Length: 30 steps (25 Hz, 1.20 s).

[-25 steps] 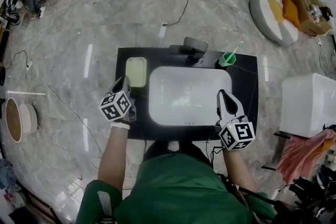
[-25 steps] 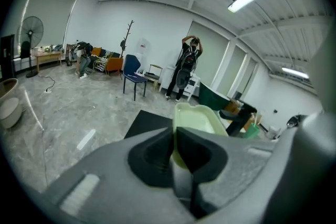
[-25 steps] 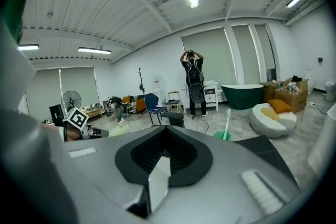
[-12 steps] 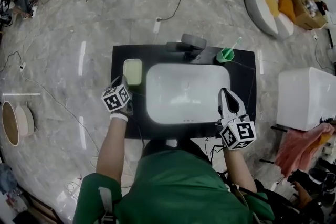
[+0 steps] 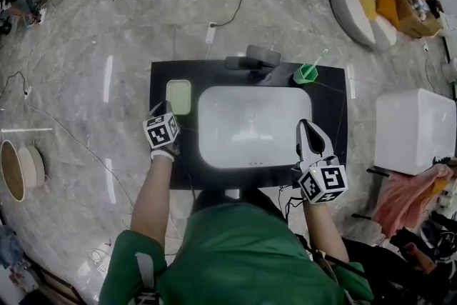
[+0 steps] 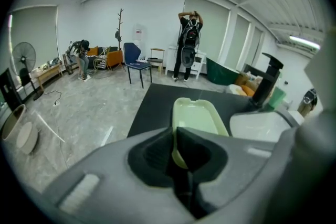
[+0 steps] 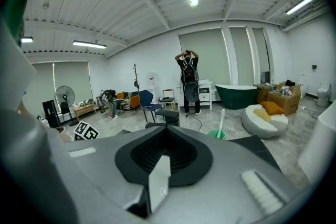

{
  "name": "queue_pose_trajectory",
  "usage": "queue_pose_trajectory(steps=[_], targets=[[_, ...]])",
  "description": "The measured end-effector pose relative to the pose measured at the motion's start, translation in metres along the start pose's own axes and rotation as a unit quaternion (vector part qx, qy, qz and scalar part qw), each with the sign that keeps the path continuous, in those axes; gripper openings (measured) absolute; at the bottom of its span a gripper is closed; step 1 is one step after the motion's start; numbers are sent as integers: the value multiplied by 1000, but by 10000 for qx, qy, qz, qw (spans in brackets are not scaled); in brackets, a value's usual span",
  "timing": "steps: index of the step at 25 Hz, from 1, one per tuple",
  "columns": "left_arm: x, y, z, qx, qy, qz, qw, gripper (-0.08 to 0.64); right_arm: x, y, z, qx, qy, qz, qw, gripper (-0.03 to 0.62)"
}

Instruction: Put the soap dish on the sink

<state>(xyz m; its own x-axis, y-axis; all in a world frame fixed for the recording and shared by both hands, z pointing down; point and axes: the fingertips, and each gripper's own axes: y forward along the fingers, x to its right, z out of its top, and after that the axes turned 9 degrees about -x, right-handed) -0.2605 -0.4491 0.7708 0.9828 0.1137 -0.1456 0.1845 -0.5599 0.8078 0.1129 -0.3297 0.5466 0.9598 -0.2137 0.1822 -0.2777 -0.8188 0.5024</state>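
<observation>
The pale green soap dish [image 5: 179,96] lies on the black counter [image 5: 330,111], left of the white sink basin [image 5: 255,128]. My left gripper [image 5: 168,111] is at the dish's near left corner. In the left gripper view the jaws [image 6: 176,136] are closed to a narrow slit, with the near rim of the soap dish [image 6: 198,118] caught between them. My right gripper [image 5: 304,127] hovers over the sink's right rim. Its jaws [image 7: 167,134] are shut with nothing in them.
A dark faucet [image 5: 258,57] stands behind the basin. Right of it is a green cup with a toothbrush [image 5: 308,73]. A white box [image 5: 414,132] stands on the floor right of the counter. A person [image 6: 189,42] and a blue chair [image 6: 135,60] are far back.
The left gripper and the soap dish look smaller, as if lowered toward the counter, and the gripper has edged forward. The right gripper has hardly moved.
</observation>
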Motion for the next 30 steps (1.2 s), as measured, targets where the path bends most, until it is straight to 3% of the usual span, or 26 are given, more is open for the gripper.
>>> queue_pose_trajectory(steps=[6, 14, 17, 23, 30], targets=[[2, -14, 9, 259, 159, 64, 9995, 91, -4, 1, 5, 52, -30, 74, 10000, -3], [17, -65, 29, 810, 496, 43, 9955, 89, -11, -8, 14, 167, -162, 187, 9996, -3], [34, -91, 38, 1074, 667, -94, 9919, 57, -10, -14, 20, 232, -169, 186, 9994, -3], [73, -155, 55, 1661, 1110, -330, 9793, 41, -17, -31, 31, 425, -336, 301, 9981, -3], [111, -246, 82, 2473, 1400, -508, 9574, 29, -41, -55, 46, 688, -616, 539, 9943, -3]])
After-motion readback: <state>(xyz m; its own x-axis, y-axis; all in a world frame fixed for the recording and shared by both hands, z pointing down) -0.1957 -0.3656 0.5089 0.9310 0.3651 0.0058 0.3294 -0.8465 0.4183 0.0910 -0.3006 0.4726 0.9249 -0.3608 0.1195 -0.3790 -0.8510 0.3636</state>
